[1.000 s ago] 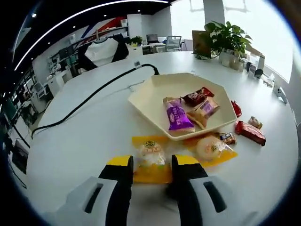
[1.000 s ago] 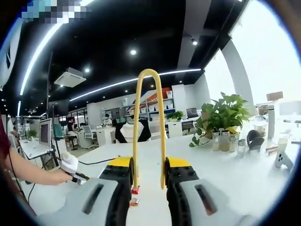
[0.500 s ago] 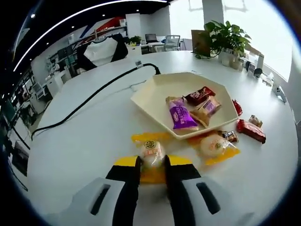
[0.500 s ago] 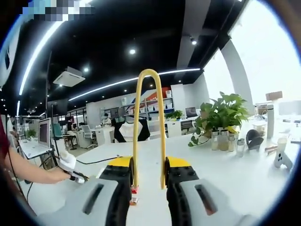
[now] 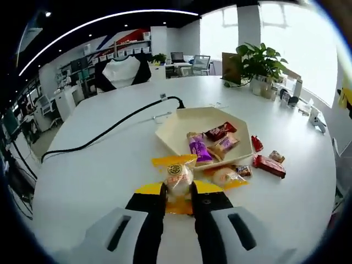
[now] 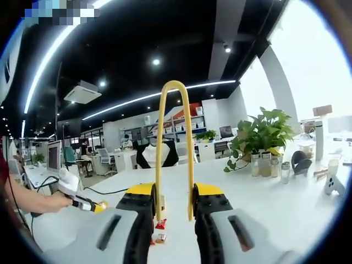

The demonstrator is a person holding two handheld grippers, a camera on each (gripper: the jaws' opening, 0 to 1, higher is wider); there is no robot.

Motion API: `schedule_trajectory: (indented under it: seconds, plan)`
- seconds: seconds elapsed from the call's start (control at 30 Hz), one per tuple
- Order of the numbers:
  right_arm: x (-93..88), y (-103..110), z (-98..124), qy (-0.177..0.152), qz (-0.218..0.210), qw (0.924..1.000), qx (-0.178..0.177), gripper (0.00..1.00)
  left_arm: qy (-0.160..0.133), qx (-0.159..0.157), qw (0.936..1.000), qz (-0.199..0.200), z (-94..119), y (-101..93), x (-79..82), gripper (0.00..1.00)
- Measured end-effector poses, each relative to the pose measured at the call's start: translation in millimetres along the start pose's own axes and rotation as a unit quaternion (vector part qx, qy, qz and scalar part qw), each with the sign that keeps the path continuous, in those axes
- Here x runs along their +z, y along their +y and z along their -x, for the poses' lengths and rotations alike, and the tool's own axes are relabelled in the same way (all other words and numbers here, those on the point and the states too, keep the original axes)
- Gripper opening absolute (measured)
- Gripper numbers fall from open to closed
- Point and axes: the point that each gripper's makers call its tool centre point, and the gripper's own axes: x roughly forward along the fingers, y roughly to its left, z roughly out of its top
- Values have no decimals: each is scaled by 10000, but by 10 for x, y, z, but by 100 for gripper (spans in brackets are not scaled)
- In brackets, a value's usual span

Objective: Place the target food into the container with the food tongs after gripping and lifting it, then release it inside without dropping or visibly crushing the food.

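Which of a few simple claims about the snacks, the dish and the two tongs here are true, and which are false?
1. The left tongs grip a yellow-edged pastry packet. True.
2. The cream tray holds no snacks. False: several wrapped snacks lie in it, including a purple packet.
3. The right tongs hold a yellow looped tool upright. True.
4. A red snack bar lies inside the tray. False: it lies on the white table, outside the tray's rim.
5. A black cable runs across the table. True.
6. The potted plant stands inside the tray. False: it stands at the table's far edge.
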Motion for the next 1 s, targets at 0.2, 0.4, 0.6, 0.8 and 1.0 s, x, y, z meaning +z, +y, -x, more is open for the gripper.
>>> schedule_trajectory:
  seconds: [0.2,0.4,0.6,0.8,1.0]
  plan:
    - [0,52,-1,-11,-39,10000,66,23,167,-396,9986,-293,146,-319,-76,19]
    - [4,97,-12,-33,-42,9999,131,23,245,-819,9957,-350,201,-718,-153,19]
    - [-1,113,-21,-41,-57,9998,170,23,295,-1002,9942,-274,201,-1018,-211,19]
    - [-22,119,-10,-23,-55,9997,218,22,335,-1106,9932,-146,179,-1218,-290,19]
    - [-59,144,-5,14,-96,9995,295,22,527,-1190,9914,-117,109,-1398,-528,19]
